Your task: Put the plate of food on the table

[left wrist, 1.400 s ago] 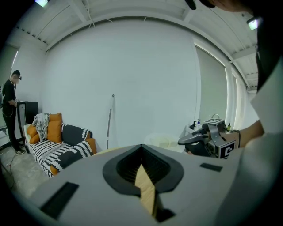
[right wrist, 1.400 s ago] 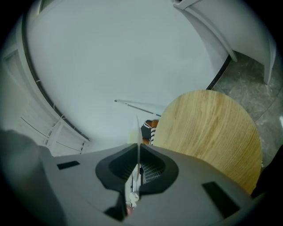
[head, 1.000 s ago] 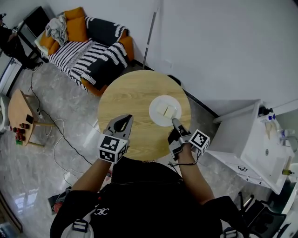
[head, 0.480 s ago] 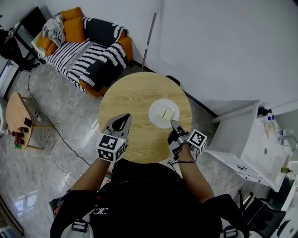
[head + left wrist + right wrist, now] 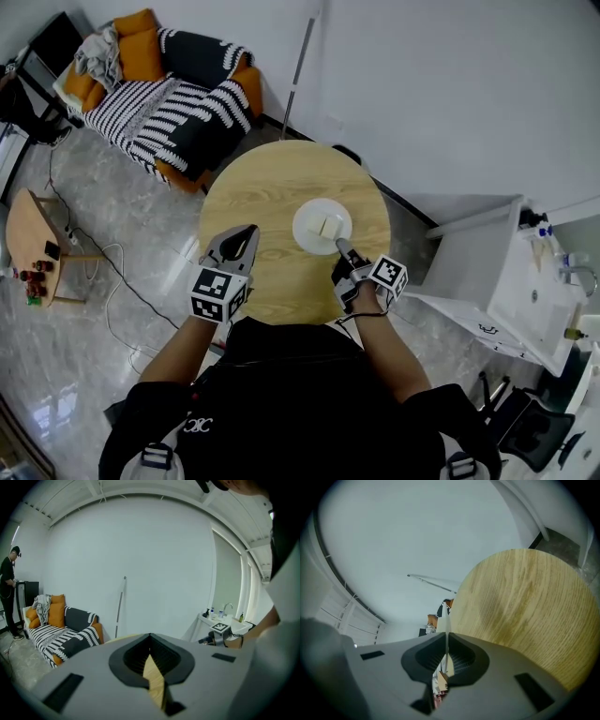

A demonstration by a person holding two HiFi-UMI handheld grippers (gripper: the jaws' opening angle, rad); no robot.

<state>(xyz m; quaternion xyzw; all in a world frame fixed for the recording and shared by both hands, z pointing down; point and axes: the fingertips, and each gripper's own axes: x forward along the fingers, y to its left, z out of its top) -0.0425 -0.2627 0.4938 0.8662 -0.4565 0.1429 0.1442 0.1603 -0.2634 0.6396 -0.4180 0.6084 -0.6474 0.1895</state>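
Observation:
A white plate [image 5: 322, 227] carrying pale food pieces [image 5: 327, 225] is over the right half of the round wooden table [image 5: 262, 197]. My right gripper [image 5: 338, 244] is shut on the plate's near rim. In the right gripper view the plate [image 5: 447, 619] shows edge-on as a thin white line pinched between the jaws of the right gripper [image 5: 446, 637], with the table [image 5: 525, 611] beyond. I cannot tell whether the plate rests on the wood. My left gripper [image 5: 249, 232] hovers over the table's near left edge, shut and holding nothing; the left gripper [image 5: 150, 637] shows its jaws meeting.
A striped sofa [image 5: 178, 89] with orange cushions stands beyond the table. A small low table [image 5: 33, 244] and floor cables [image 5: 112, 272] lie at the left. A white sink counter [image 5: 506, 281] stands at the right. A person [image 5: 7, 588] stands far left.
My right gripper has carried the plate a little leftward, toward the table's middle. The left gripper has shifted only slightly and stays shut.

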